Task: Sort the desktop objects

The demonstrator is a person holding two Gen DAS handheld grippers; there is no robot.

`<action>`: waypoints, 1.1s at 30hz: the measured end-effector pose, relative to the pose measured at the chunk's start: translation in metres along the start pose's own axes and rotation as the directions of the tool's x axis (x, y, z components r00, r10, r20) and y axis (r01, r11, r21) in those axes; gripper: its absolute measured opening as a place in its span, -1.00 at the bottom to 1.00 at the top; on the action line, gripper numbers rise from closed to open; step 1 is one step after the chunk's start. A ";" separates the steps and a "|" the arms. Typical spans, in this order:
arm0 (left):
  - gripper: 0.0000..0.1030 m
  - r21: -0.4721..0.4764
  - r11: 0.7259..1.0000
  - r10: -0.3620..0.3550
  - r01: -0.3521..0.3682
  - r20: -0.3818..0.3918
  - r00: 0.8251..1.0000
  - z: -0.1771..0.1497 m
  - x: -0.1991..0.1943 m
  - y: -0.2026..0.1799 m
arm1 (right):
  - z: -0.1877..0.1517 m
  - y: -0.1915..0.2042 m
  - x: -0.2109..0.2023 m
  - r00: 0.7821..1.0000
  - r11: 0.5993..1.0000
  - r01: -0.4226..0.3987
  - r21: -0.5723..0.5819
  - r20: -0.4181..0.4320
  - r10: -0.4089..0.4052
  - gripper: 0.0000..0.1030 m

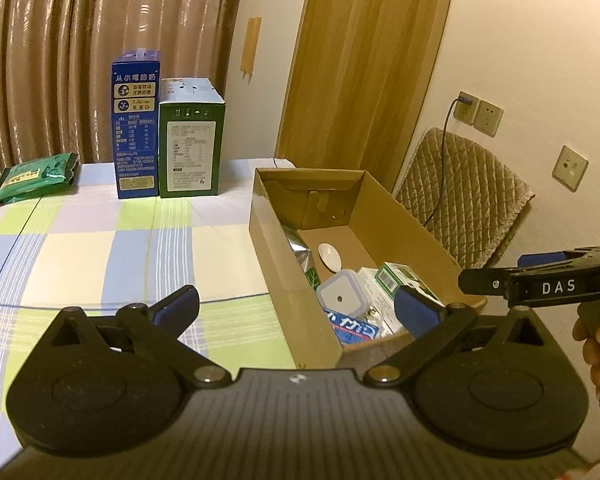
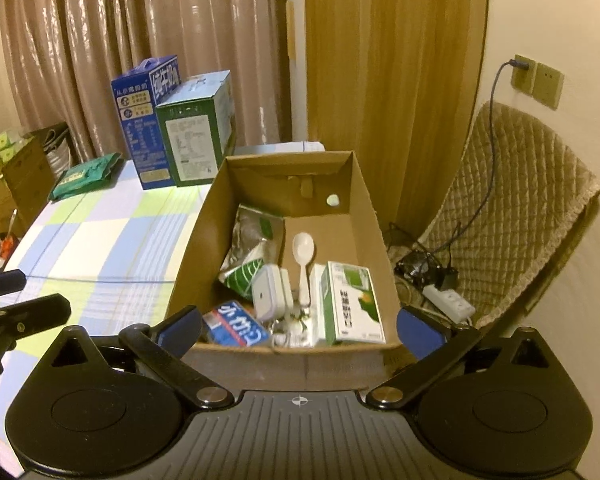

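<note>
Small clutter [image 2: 294, 326] under spoon [image 2: 303, 264] indistinct

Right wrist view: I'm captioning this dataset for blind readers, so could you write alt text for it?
An open cardboard box on a checked tablecloth holds a white spoon, a green-and-white carton, a foil pouch and a blue packet. The open right gripper is empty in front of it.
</note>
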State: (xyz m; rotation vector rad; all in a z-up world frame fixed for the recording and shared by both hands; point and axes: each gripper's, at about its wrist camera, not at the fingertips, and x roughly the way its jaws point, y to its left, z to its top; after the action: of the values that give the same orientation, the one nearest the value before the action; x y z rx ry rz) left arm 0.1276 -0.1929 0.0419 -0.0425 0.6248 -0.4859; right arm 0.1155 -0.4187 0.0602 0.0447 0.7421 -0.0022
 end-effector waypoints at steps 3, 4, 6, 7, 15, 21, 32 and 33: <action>0.98 -0.012 1.000 0.023 -0.023 0.007 1.000 -0.006 -0.012 0.001 | -0.008 0.003 -0.012 1.000 1.000 0.014 0.020 -0.009 -0.013 0.96; 0.98 -0.011 0.999 0.037 -0.037 0.014 0.999 -0.008 -0.016 0.000 | -0.010 0.005 -0.017 1.000 1.000 0.011 0.025 -0.010 -0.011 0.96; 0.98 -0.010 0.998 0.062 -0.062 0.020 0.998 -0.011 -0.025 0.001 | -0.017 0.006 -0.027 1.000 0.999 0.012 0.033 -0.009 -0.012 0.96; 0.98 -0.012 0.997 0.071 -0.070 0.019 0.997 -0.013 -0.030 0.001 | -0.020 0.007 -0.032 1.000 0.999 0.015 0.036 -0.008 -0.015 0.96; 0.98 -0.057 0.996 0.072 -0.074 -0.040 0.997 -0.022 -0.058 0.007 | -0.043 0.014 -0.066 1.000 0.998 0.025 0.055 0.004 -0.025 0.96; 0.98 -0.051 0.995 0.078 -0.082 -0.082 0.994 -0.033 -0.074 0.001 | -0.059 0.023 -0.087 0.999 0.998 0.029 0.054 0.011 -0.030 0.96; 0.98 -0.016 0.996 0.085 -0.086 -0.080 0.993 -0.049 -0.105 -0.017 | -0.082 0.040 -0.114 1.000 0.999 0.022 0.045 0.006 -0.022 0.96; 0.98 -0.018 0.996 0.087 -0.089 -0.079 0.993 -0.049 -0.107 -0.016 | -0.084 0.041 -0.116 1.000 0.999 0.023 0.043 0.006 -0.023 0.96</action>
State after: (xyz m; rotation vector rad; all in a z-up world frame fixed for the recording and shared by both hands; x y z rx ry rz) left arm 0.0170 -0.1540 0.0640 -0.0160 0.7055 -0.3974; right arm -0.0255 -0.3756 0.0785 0.0771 0.7359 -0.0406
